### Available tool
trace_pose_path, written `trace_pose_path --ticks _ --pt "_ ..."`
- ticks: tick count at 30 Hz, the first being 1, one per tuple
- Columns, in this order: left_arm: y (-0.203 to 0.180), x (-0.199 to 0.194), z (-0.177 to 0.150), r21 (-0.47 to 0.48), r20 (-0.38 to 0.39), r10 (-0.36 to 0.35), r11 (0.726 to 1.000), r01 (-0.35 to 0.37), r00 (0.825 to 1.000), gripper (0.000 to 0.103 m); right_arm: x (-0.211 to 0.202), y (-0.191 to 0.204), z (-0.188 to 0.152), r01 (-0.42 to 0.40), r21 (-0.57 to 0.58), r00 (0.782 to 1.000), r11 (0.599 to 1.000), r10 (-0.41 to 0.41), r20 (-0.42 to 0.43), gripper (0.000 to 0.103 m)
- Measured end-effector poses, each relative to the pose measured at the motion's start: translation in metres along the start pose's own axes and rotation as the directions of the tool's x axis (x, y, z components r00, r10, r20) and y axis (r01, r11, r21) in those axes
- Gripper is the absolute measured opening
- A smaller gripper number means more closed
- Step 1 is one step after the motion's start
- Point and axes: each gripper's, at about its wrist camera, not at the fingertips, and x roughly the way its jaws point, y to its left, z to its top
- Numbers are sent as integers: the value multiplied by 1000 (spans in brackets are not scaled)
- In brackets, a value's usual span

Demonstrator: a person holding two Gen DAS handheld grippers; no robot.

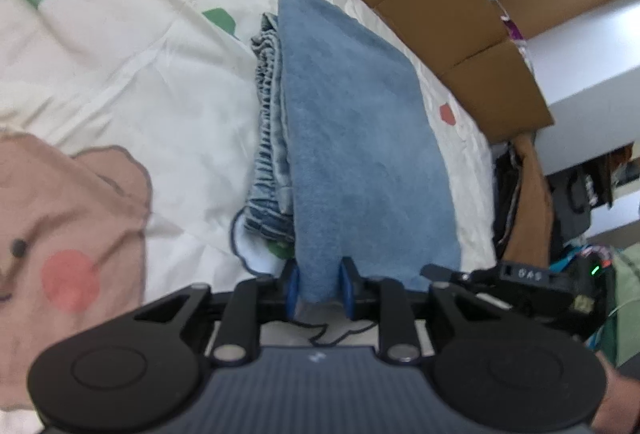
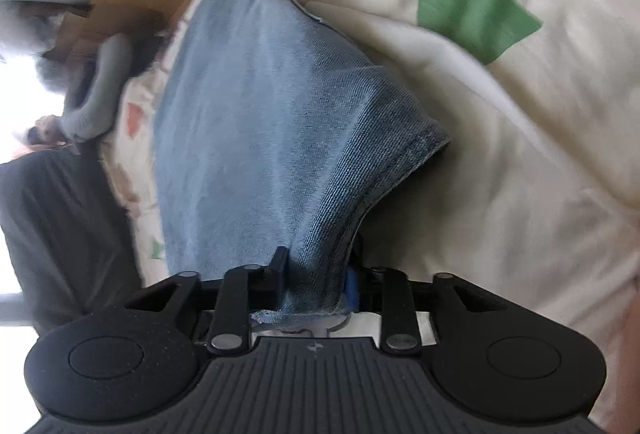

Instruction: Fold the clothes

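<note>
The bed [image 1: 132, 45] was covered by a cream quilt of smooth, creased fabric printed with green and red patches and, at one side, a large pink cartoon figure. A brown cardboard box [image 1: 432, 13] stood along its far edge. On the quilt lay the blue garment [image 1: 360, 137], a soft, fleecy, elongated piece already doubled into a long panel, with a gathered denim layer [image 1: 268, 137] showing along its left side. Judged from this, at least one fold was complete and a further fold and flattening remained. The left gripper [image 1: 320, 288] had its blue-padded fingers [image 1: 293, 288] on either side of the near corner of the garment, clamped on it. The right gripper [image 2: 316, 278] held a bunched hem of ribbed, woven blue cloth between its fingers [image 2: 280, 270], lifted into a tent shape above the quilt.
</note>
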Motion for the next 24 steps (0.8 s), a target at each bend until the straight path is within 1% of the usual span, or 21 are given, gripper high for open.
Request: trace_pose_path --ticks 2,4,6,7,8,11,14,18,24 --pt "3 -6 1 3 5 15 1000 -15 1000 33 -3 11 1 74 -52 997 996 -74 -6 52" --pt "5 -12 2 2 20 30 1000 -30 999 35 -6 21 1 140 -101 990 985 -142 -9 52" --pt "7 -17 5 9 35 47 999 -48 998 42 -10 29 2 177 -127 984 976 -180 -6 52" --pt "8 -20 7 13 44 54 998 -55 998 53 -11 32 3 190 -136 981 972 -193 -5 52" --pt "8 -22 9 16 53 59 998 -60 997 60 -13 34 3 204 -148 978 968 -207 -6 53" --pt "10 -25 14 20 75 56 998 -58 996 62 -17 41 5 249 -183 967 951 -254 -7 56" --pt "11 -21 20 13 85 56 998 -58 995 62 -24 48 7 297 -234 953 926 -304 7 64" --pt "13 -12 30 -9 100 54 999 -53 994 63 -31 59 13 323 -298 943 898 -331 23 64" --pt "14 14 43 -38 93 46 998 -42 995 64 -34 76 36 329 -388 940 861 -336 50 64"
